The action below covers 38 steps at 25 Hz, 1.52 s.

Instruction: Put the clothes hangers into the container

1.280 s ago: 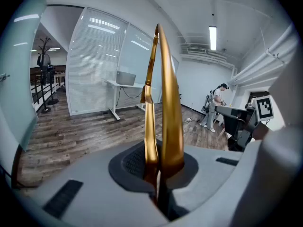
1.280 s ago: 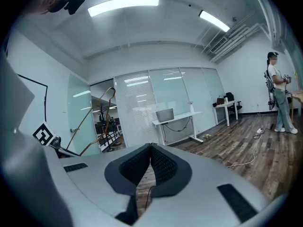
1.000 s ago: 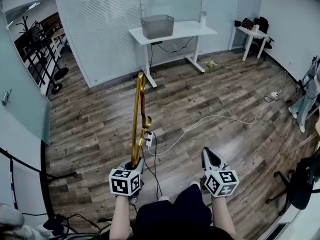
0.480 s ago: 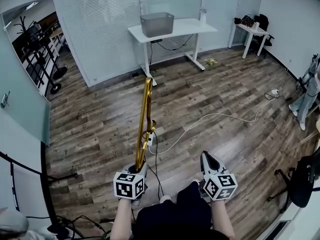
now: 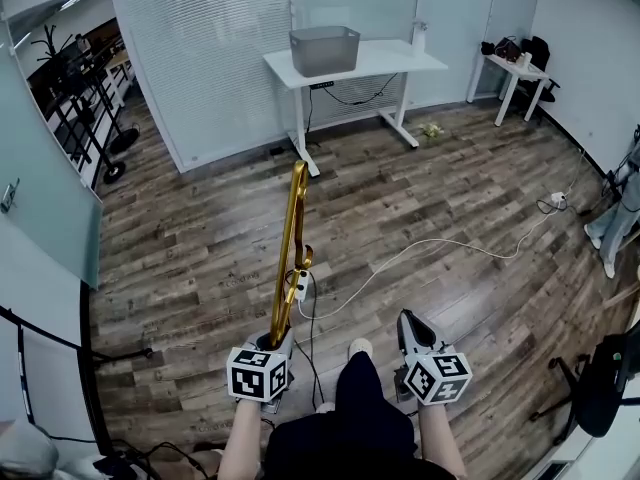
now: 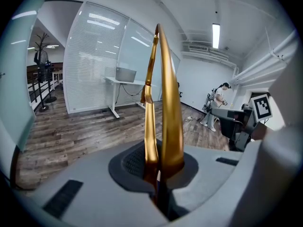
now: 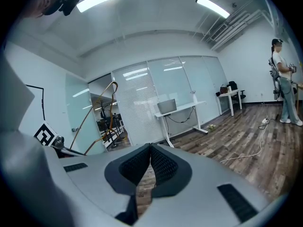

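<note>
— What is the hanger [image 5: 291, 243] in your grip made of?
— Metal by the look of it, gold and polished to a gloss, with bright highlights along its smooth edge.
— And the pads [image 6: 132, 162] of your left gripper [image 6: 157, 176]?
— Black, matt, finely ribbed, rubbery-looking. The shell [image 6: 94, 193] is smooth matt grey plastic. Your right gripper [image 7: 149, 150] is the same.
— At your twelve o'clock?
— The container [image 5: 324, 50] looks like matt grey plastic. Its table [image 5: 400, 60] has a smooth white top.
— Under you?
— The floor [image 5: 200, 238] is wood-look planks, grainy, with a low sheen. At two o'clock lies a smooth white cable [image 5: 445, 241].
</note>
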Available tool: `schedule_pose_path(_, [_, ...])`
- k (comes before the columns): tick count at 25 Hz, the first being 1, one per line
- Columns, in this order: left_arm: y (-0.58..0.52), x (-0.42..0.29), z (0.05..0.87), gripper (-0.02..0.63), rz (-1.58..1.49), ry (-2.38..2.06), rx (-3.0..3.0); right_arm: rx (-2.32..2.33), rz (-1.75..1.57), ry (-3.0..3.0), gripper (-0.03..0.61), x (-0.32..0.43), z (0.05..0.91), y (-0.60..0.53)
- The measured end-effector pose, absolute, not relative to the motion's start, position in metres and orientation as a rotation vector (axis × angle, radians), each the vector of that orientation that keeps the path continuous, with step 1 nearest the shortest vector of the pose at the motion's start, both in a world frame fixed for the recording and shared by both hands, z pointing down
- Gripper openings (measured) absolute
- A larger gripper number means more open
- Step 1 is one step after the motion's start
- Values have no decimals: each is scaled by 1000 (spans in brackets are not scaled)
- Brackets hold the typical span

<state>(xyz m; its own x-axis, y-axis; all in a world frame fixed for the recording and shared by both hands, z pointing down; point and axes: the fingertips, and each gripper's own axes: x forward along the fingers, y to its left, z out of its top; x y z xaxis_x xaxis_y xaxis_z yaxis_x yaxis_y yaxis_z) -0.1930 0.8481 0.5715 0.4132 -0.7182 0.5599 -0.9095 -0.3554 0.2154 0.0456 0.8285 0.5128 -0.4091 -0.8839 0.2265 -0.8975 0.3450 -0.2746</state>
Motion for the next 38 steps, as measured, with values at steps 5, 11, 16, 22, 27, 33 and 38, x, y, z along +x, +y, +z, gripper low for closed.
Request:
schedule_pose_path(5, [805, -184, 571, 28, 523, -1393, 2171, 1647, 559, -2555, 28, 48, 514, 779])
schedule_pose_path(11, [746, -171, 572, 28, 548, -1408, 2146, 1590, 596, -2558, 28, 55, 517, 713])
schedule_pose_path(16, [697, -160, 573, 29, 550, -1430, 2128, 1566, 598, -2571, 28, 66, 515, 660])
schedule_pose_path(22, [647, -153, 573, 29, 550, -1454, 2115, 1554, 580, -2580, 28, 79, 513, 604])
schedule_pose_path(27, [611, -144, 575, 29, 548, -1456, 2105, 1557, 582, -2575, 28, 91, 514, 566])
schedule_pose_path(33, [569, -131, 578, 29, 560, -1459, 2106, 1552, 616, -2575, 28, 106, 521, 526])
schedule_pose_path(38, [545, -123, 581, 29, 550, -1473, 2094, 1540, 618, -2583, 28, 116, 523, 499])
